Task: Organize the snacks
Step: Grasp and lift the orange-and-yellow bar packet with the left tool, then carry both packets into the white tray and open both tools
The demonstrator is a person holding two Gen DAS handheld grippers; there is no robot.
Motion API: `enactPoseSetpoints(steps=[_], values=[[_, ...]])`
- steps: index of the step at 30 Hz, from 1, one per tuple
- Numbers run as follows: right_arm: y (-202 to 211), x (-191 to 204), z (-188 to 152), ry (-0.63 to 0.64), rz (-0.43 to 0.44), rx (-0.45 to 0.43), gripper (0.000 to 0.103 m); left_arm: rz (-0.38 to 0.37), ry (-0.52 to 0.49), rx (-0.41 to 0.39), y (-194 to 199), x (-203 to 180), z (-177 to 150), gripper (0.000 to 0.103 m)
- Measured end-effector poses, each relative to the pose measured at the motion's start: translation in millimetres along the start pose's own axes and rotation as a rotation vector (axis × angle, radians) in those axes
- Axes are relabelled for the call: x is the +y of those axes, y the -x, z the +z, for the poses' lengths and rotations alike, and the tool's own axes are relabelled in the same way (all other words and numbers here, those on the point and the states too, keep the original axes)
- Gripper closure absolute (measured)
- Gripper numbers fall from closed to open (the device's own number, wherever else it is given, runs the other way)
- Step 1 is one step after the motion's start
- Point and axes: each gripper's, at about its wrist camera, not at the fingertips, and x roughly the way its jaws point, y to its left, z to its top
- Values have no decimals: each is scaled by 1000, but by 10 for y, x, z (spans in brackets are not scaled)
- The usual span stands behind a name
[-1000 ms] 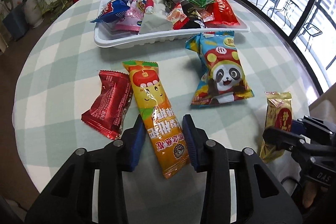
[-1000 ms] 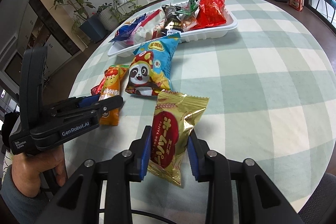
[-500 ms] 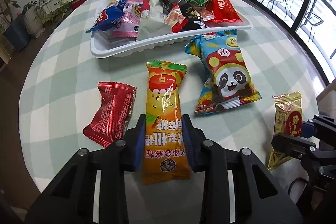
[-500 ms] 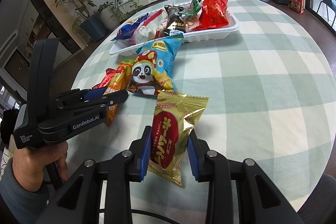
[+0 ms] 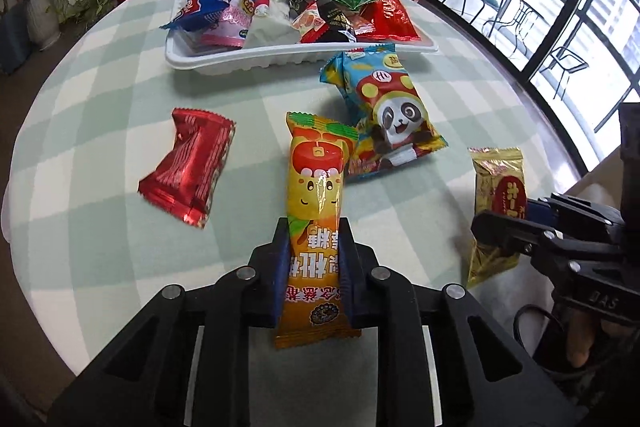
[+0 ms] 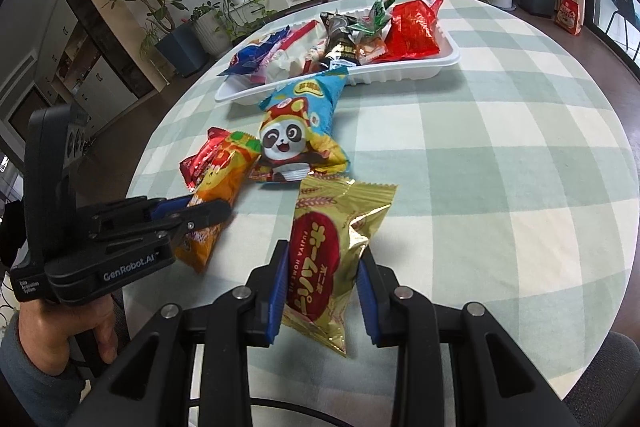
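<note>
Round table (image 5: 100, 99) w/ pale green-and-white check cloth fills both views. White tray (image 5: 280, 57) sits at 12 o'clock on it, heaped w/ mixed snack packs: red foil bag (image 5: 386, 15) at its right end, blue pack (image 5: 196, 7) at its left end.

Loose on the cloth, left wrist view: blue panda bag (image 5: 384, 111) at about 1 o'clock, top corner just beside the tray's near wall. Red foil pack (image 5: 188, 163) at 10 o'clock, lying apart from the rest. Long orange pack (image 5: 318, 187) at centre running toward 6 o'clock (its upper right edge overlaps the panda bag).

Left gripper (image 5: 314, 243): jaws have just been closing, now clamped on the orange pack's lower half, pads pressing both sides.

Gold pack (image 6: 336, 251) lies at 6 o'clock in right wrist view, between the right gripper (image 6: 322, 267) pads; left pad touches, right pad looks a hair off, so can't tell if it's gripped.
</note>
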Motion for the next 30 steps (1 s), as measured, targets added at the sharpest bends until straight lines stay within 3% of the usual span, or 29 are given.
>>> enactPoseSetpoints(steps=[9, 30], values=[[126, 10, -16, -11, 18, -23, 70, -79, 62, -59, 249, 71, -165, 84], [463, -404, 221, -104, -37, -95, 70, -195, 163, -208, 702, 282, 42, 84]])
